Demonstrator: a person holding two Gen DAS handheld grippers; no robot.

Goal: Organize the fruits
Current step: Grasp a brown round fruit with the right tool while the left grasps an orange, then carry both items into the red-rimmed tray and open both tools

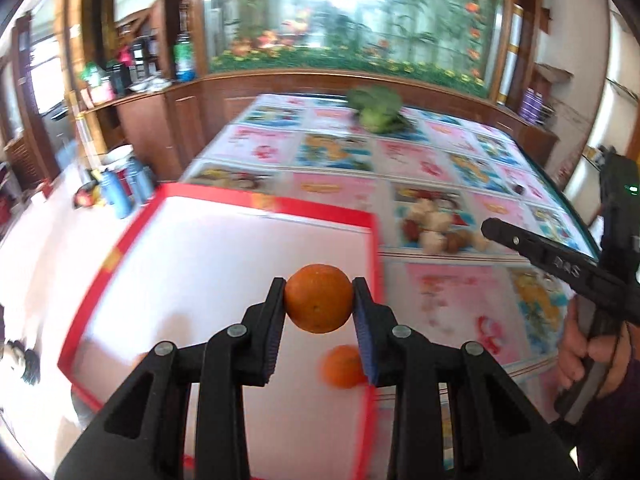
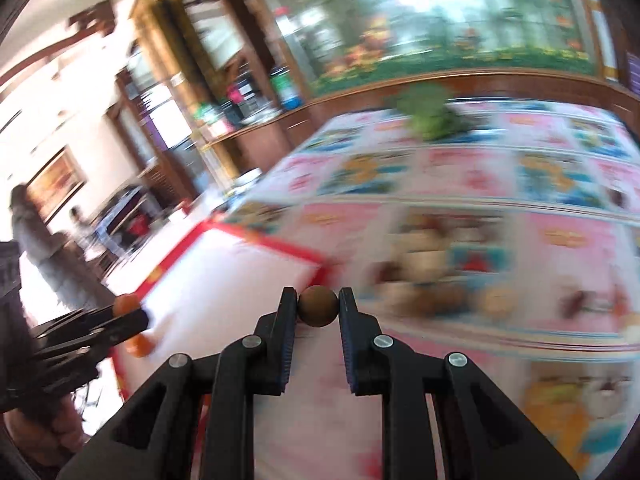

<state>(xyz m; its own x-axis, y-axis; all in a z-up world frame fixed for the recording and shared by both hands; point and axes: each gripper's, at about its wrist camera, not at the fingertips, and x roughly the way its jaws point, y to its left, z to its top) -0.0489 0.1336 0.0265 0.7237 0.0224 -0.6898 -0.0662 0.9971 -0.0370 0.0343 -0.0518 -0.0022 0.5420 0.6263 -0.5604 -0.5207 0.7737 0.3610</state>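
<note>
My left gripper [image 1: 319, 294] is shut on an orange [image 1: 319, 298] and holds it above the right part of a red-rimmed white tray [image 1: 224, 200]. A second orange [image 1: 342, 366] lies in the tray below it. My right gripper [image 2: 318, 304] is shut on a small brown round fruit [image 2: 318, 306], held above the table just right of the tray [image 2: 280, 246]. A pile of small brown and pale fruits [image 1: 436, 226] lies on the patterned tablecloth right of the tray. The right gripper also shows at the right edge of the left wrist view [image 1: 486, 226].
A green leafy vegetable [image 1: 376, 110] lies at the table's far side. Bottles [image 1: 120, 196] stand on the floor left of the table. A wooden cabinet with bottles [image 1: 184, 56] lines the far wall. A person [image 2: 36, 248] stands far left.
</note>
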